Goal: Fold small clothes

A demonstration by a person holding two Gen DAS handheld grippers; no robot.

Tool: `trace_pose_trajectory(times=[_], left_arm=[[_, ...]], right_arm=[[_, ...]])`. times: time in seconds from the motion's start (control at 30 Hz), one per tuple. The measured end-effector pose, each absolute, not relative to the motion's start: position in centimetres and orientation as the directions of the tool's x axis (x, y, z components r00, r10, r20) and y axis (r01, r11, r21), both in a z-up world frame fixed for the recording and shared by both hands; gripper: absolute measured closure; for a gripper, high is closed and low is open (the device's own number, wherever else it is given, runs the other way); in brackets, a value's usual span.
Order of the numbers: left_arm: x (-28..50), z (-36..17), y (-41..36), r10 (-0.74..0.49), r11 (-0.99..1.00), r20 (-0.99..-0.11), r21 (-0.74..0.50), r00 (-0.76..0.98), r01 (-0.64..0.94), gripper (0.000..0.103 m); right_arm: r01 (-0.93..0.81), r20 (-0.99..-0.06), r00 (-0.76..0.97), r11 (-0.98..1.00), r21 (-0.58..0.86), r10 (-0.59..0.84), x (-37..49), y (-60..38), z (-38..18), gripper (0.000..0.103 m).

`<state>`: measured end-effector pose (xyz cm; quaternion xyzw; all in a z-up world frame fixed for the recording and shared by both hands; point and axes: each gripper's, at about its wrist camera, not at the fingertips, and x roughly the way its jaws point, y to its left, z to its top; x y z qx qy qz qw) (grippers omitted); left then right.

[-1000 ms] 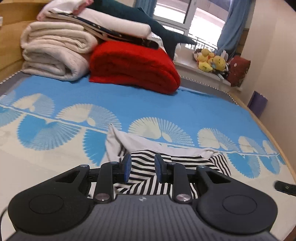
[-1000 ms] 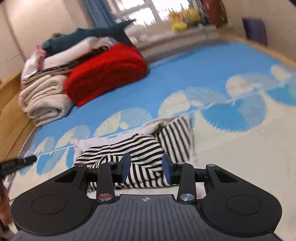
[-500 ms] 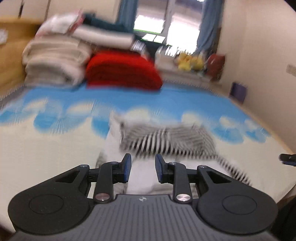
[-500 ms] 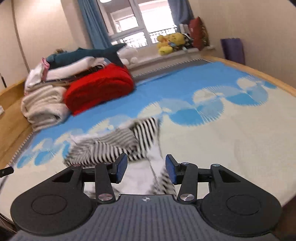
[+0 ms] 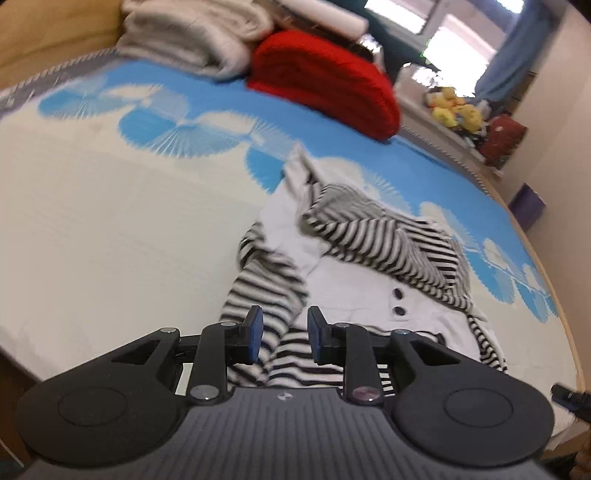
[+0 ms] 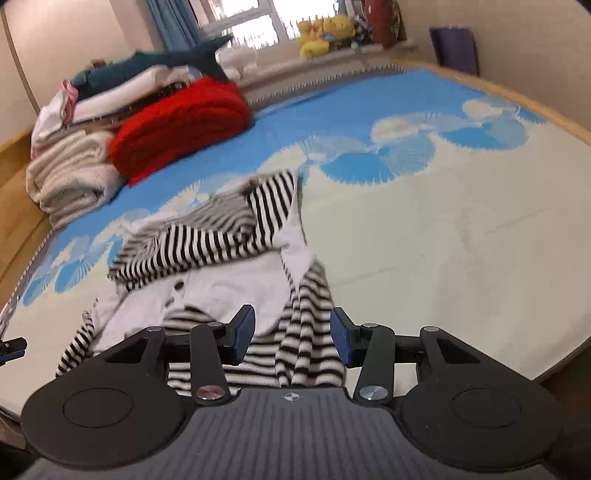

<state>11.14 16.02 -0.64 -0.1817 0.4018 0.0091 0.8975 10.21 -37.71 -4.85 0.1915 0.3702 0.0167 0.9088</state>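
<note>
A small black-and-white striped garment with a white front panel and two dark buttons (image 5: 354, 254) lies crumpled on the bed, also in the right wrist view (image 6: 221, 258). My left gripper (image 5: 283, 336) is open, its blue pads either side of a striped leg near the garment's near left end. My right gripper (image 6: 292, 334) is open wider, above the striped leg at the near right end. Neither holds cloth.
The bed has a blue and cream fan-patterned cover (image 5: 110, 206). A red folded blanket (image 5: 325, 81), cream blankets (image 5: 192, 40) and a dark plush (image 6: 155, 62) are stacked at the far side. Yellow plush toys (image 6: 321, 33) sit on the windowsill. The wooden bed edge (image 6: 554, 373) is close.
Both grippers pulled back from the far part of the garment to its near end and dropped low. The garment now lies stretched out toward me. The right jaws opened wider.
</note>
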Motion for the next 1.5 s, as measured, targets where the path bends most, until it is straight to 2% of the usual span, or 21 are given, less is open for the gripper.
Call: trace_pose_trajectory(times=[0.07, 0.13, 0.23, 0.3, 0.53, 0.6, 0.67, 0.7, 0.73, 0.77, 0.8, 0.83, 0.97, 1.03, 1.1, 1.23, 1.37, 1.4, 1.47, 1.5], left_arm=[[11.6, -1.8, 17.0, -0.130, 0.913, -0.758, -0.342, 0.639, -0.220, 0.066], [12.2, -2.8, 17.8, -0.157, 0.886, -0.783, -0.381, 0.601, -0.265, 0.049], [13.3, -4.5, 17.8, -0.171, 0.873, -0.827, -0.380, 0.536, -0.307, 0.033], [14.0, -5.7, 17.3, -0.161, 0.880, -0.852, -0.352, 0.498, -0.319, 0.032], [15.1, -9.8, 16.0, -0.143, 0.879, -0.907, -0.300, 0.395, -0.371, 0.032], [14.9, -10.2, 15.8, -0.131, 0.877, -0.907, -0.294, 0.399, -0.381, 0.034], [14.8, -10.1, 15.4, -0.119, 0.891, -0.904, -0.280, 0.410, -0.358, 0.043], [14.8, -10.1, 15.1, -0.125, 0.898, -0.903, -0.279, 0.411, -0.340, 0.062], [14.7, -10.1, 15.0, -0.136, 0.902, -0.901, -0.284, 0.412, -0.325, 0.080], [14.6, -9.9, 14.9, -0.138, 0.904, -0.896, -0.288, 0.421, -0.317, 0.084], [14.4, -9.6, 14.8, -0.136, 0.905, -0.890, -0.290, 0.436, -0.311, 0.090], [14.3, -9.1, 14.5, -0.135, 0.909, -0.882, -0.292, 0.452, -0.297, 0.092], [13.2, -6.6, 13.3, -0.194, 0.917, -0.827, -0.344, 0.527, -0.202, 0.093], [12.0, -5.2, 12.8, -0.241, 0.915, -0.795, -0.377, 0.556, -0.142, 0.093], [11.0, -5.0, 12.4, -0.237, 0.930, -0.803, -0.350, 0.547, -0.111, 0.093], [10.7, -7.9, 14.4, -0.207, 0.906, -0.880, -0.337, 0.427, -0.257, 0.091], [11.3, -8.5, 15.4, -0.205, 0.890, -0.890, -0.343, 0.408, -0.301, 0.079], [11.3, -8.6, 15.5, -0.207, 0.886, -0.891, -0.346, 0.405, -0.308, 0.072], [11.2, -8.8, 15.3, -0.212, 0.879, -0.892, -0.353, 0.399, -0.321, 0.064], [11.5, -9.0, 15.1, -0.213, 0.879, -0.894, -0.351, 0.393, -0.322, 0.059]], right_arm=[[0.121, -0.696, 0.691, 0.918, 0.378, 0.196, 10.9, -37.8, -6.1, 0.054], [0.171, -0.746, 0.634, 0.903, 0.393, 0.205, 11.9, -37.8, -7.6, 0.052], [0.258, -0.785, 0.580, 0.864, 0.431, 0.218, 12.8, -38.2, -9.6, 0.050], [0.301, -0.803, 0.553, 0.845, 0.442, 0.223, 13.3, -38.3, -10.5, 0.046], [0.328, -0.834, 0.496, 0.837, 0.437, 0.241, 13.9, -37.1, -12.7, 0.044], [0.299, -0.840, 0.477, 0.851, 0.433, 0.259, 14.1, -36.5, -13.0, 0.044], [0.275, -0.848, 0.463, 0.868, 0.414, 0.257, 14.2, -35.7, -13.3, 0.044], [0.259, -0.849, 0.463, 0.878, 0.404, 0.254, 14.2, -35.3, -13.3, 0.044], [0.251, -0.849, 0.468, 0.884, 0.395, 0.246, 14.1, -35.2, -13.2, 0.051], [0.237, -0.844, 0.472, 0.886, 0.398, 0.253, 14.1, -35.1, -13.2, 0.070], [0.227, -0.837, 0.481, 0.885, 0.406, 0.261, 14.1, -35.1, -13.0, 0.082], [0.231, -0.826, 0.503, 0.882, 0.411, 0.253, 13.9, -35.4, -12.6, 0.094], [0.323, -0.749, 0.641, 0.826, 0.461, 0.168, 12.4, -38.0, -10.0, 0.096], [0.342, -0.711, 0.690, 0.804, 0.486, 0.135, 11.2, -39.5, -8.8, 0.096], [0.321, -0.710, 0.689, 0.819, 0.476, 0.143, 10.8, -40.2, -8.3, 0.096], [0.281, -0.792, 0.565, 0.849, 0.448, 0.231, 11.4, -39.1, -10.9, 0.094], [0.314, -0.843, 0.493, 0.860, 0.402, 0.214, 12.4, -38.1, -12.4, 0.079], [0.323, -0.845, 0.492, 0.857, 0.402, 0.211, 12.5, -37.9, -12.4, 0.075], [0.341, -0.849, 0.485, 0.849, 0.403, 0.209, 12.8, -37.5, -12.4, 0.059], [0.340, -0.853, 0.478, 0.851, 0.400, 0.210, 12.6, -37.2, -12.6, 0.057]])
